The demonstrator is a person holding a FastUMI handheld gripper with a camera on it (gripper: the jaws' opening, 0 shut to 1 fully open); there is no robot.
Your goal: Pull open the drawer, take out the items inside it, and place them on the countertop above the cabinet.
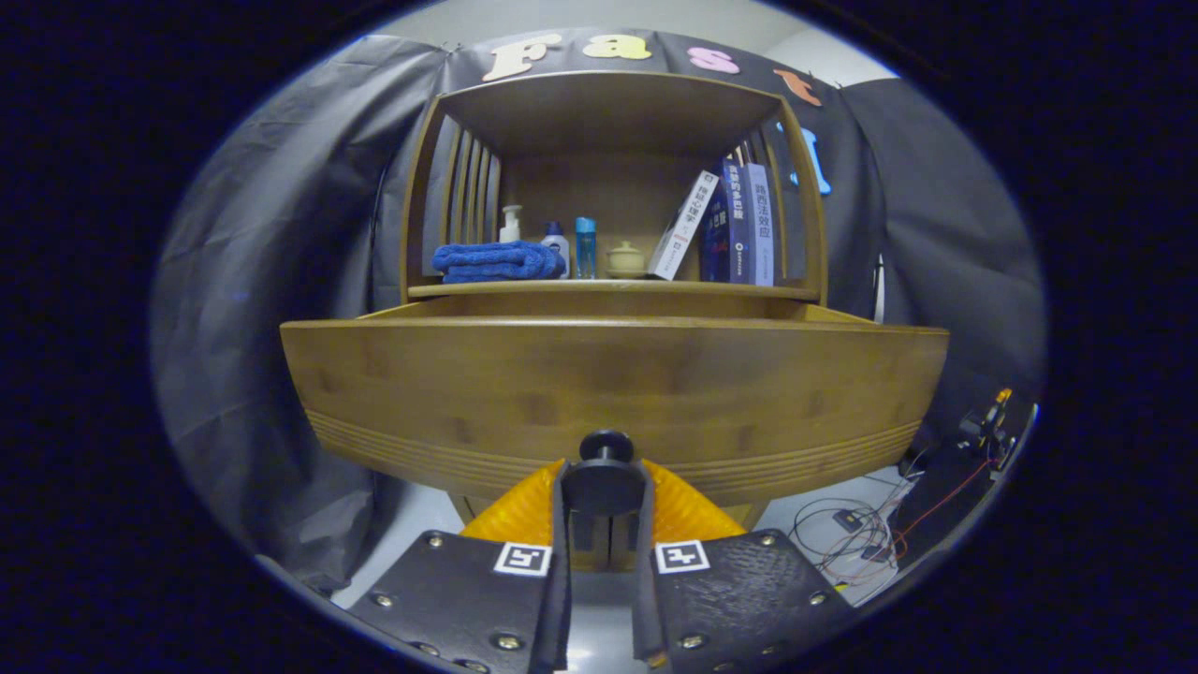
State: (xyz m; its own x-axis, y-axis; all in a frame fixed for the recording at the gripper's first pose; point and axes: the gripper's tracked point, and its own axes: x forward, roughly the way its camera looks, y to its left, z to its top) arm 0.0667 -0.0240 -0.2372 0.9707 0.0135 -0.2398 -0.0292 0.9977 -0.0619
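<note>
I've got the gripper (pixel 604 496) clenched on the round black knob (pixel 605 446) of the wide wooden drawer (pixel 613 393), both fingers pressing its sides. The drawer front stands pulled out from the wooden cabinet (pixel 613 187); its inside is hidden from here. On the counter (pixel 613 289) at 12 o'clock from the knob: a folded blue towel (pixel 496 261), a white pump bottle (pixel 511 225), a blue bottle (pixel 585 247), a small beige lidded pot (pixel 625 259), then leaning books (pixel 725 229) toward 1 o'clock. Loose cables (pixel 856 534) lie on the floor at 3 o'clock.
</note>
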